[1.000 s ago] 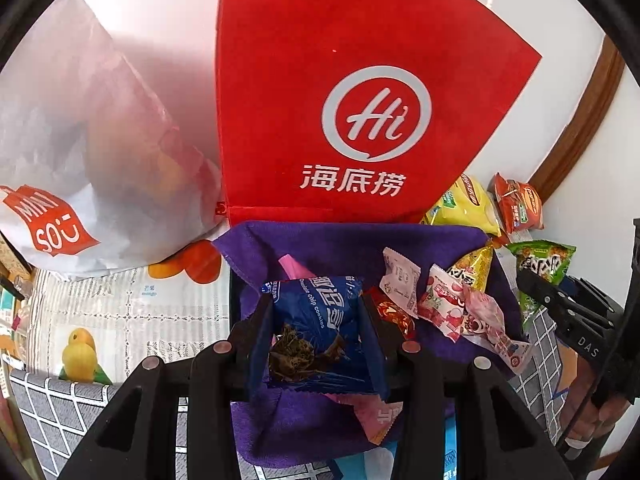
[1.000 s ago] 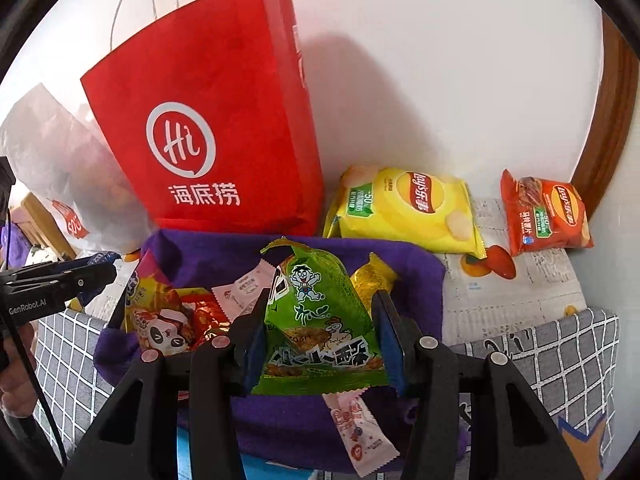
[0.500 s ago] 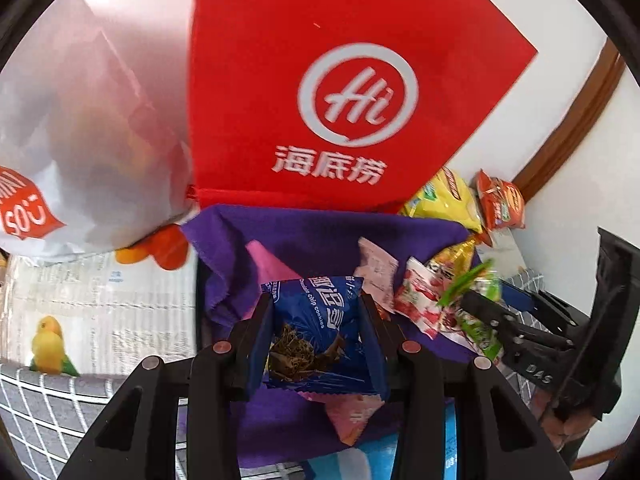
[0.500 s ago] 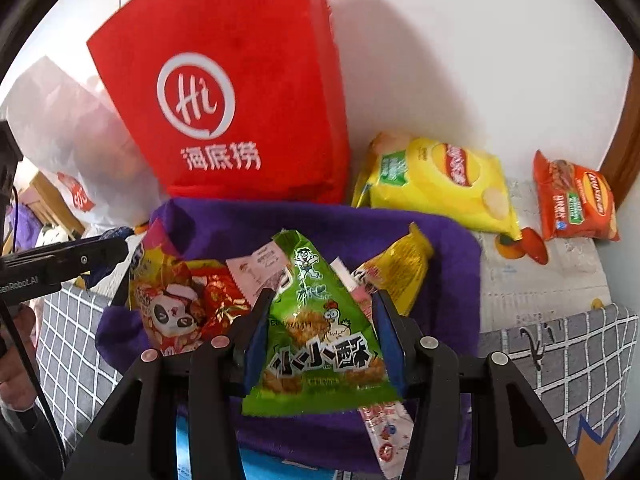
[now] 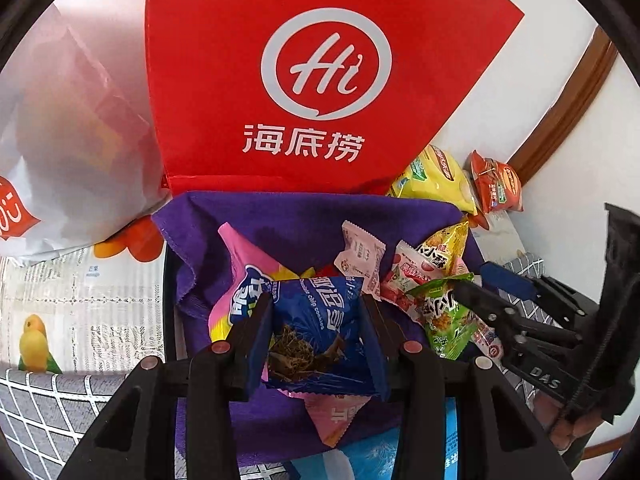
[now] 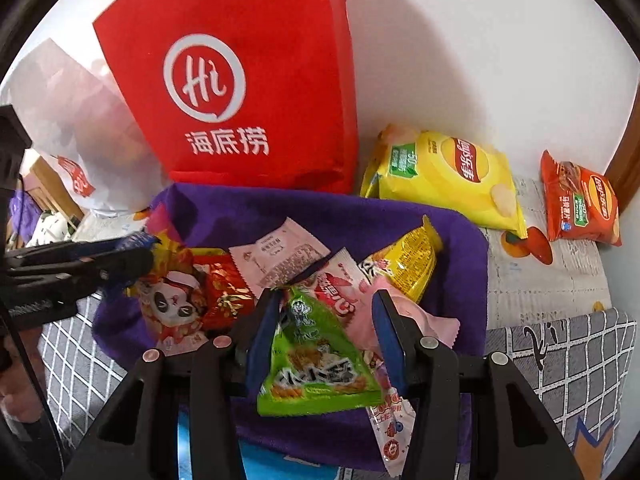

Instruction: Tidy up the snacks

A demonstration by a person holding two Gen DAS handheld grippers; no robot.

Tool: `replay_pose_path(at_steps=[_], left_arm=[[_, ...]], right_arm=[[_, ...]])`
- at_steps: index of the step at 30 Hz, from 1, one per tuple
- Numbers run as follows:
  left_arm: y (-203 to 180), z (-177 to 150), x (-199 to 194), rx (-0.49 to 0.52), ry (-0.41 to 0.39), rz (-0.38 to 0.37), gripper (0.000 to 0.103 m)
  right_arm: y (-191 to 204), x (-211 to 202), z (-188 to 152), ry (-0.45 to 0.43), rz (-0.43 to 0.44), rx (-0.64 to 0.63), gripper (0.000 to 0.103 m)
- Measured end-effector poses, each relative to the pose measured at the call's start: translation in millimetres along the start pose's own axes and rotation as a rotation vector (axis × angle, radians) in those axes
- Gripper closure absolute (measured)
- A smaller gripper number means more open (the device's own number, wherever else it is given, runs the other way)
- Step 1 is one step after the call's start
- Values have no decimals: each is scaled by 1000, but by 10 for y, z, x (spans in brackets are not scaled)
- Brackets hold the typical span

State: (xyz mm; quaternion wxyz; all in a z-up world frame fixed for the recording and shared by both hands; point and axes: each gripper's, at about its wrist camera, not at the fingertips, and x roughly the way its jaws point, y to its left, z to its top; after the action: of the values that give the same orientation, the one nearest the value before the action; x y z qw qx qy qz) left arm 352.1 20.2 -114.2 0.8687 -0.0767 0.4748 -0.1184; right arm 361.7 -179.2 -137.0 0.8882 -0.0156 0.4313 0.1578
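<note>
Left wrist view: the left gripper (image 5: 316, 344) squeezes a blue cookie pack (image 5: 320, 336) just above the purple tray (image 5: 320, 216), likely to drop it with the other snacks. The right gripper (image 6: 326, 340) pinches a green pack (image 6: 316, 356) over the same tray, in front of the red bag (image 6: 240, 80).

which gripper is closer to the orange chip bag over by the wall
Right. The right gripper, holding a green packet, sits nearer the orange chip bag; the left gripper is farther across the purple-lined bin.
</note>
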Motion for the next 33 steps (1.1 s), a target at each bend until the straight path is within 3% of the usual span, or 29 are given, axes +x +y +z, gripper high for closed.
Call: replay_pose_path(at_steps=[18, 21, 23, 33], left_arm=[[-79, 4, 60, 15, -14, 31, 58], [-74, 14, 50, 0, -11, 20, 50], [-71, 20, 23, -6, -17, 18, 40], [-173, 31, -289, 18, -62, 21, 28]], right_arm=[[-143, -372, 71, -98, -25, 56, 50], [-140, -410, 67, -104, -25, 55, 50], [-127, -442, 65, -110, -26, 50, 50], [-43, -665, 55, -128, -71, 49, 45]])
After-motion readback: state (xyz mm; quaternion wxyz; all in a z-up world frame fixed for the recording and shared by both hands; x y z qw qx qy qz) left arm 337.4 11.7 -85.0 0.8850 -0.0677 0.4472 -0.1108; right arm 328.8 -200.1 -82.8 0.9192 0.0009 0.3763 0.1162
